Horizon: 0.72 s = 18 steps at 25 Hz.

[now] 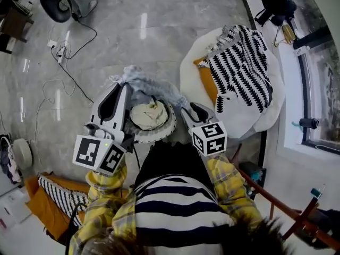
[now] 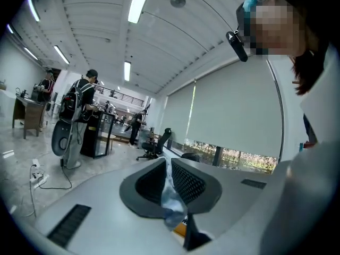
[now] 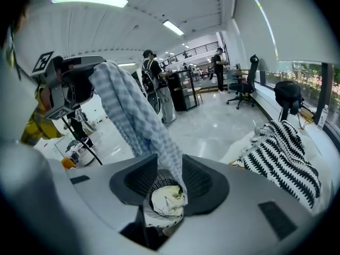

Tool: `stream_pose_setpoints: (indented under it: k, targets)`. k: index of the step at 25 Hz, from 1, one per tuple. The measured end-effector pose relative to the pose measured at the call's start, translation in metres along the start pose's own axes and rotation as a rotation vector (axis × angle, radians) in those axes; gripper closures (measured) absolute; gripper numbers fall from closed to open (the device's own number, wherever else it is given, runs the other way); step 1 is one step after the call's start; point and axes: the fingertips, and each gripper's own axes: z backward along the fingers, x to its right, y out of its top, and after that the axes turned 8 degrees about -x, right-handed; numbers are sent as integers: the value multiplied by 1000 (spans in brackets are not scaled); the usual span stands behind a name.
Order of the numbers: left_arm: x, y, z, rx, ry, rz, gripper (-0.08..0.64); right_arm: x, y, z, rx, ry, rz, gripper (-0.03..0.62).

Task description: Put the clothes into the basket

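while a cream garment [image 1: 150,114] already sits in the basket [image 1: 169,127], the left gripper [image 2: 168,169] and right gripper [image 3: 166,169] each pinch a checked shirt [image 1: 146,84] hanging over it, and the black-and-white top [image 1: 241,68] is left on the white chair [image 1: 239,120].

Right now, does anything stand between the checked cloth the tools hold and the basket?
Nothing visible does. The checked cloth hangs close above the open basket; only a cream garment lies inside it.
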Motion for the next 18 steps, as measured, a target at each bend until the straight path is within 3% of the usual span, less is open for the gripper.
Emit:
stream_pose_setpoints:
  k: [6,12,18]
  targets:
    - [-54,-6,47,-2,110,1,517,-45,10,-33,-33,59,60,436]
    - [-100,-51,82,-78,180,74,517,-86,11,-64,-82,100,106,436]
    - [-117,-93,103,-146,222,165,517,-103,-1,-80,-140,133,155,436]
